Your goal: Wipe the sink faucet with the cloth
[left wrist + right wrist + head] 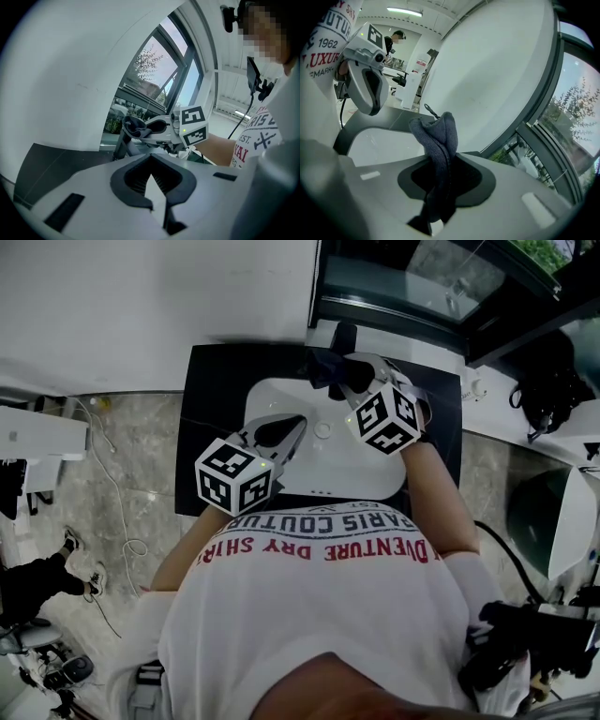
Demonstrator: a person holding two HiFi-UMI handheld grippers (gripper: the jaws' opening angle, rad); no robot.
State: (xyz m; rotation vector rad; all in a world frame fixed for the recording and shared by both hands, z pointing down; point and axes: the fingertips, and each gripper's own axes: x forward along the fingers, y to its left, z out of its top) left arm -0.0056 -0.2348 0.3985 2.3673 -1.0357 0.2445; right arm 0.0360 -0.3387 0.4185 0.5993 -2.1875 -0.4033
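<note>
Over the white sink (277,399): right gripper (336,371) fingers clamped on dark cloth (438,136) by faucet (121,143); left gripper (289,430) fingers together.
</note>
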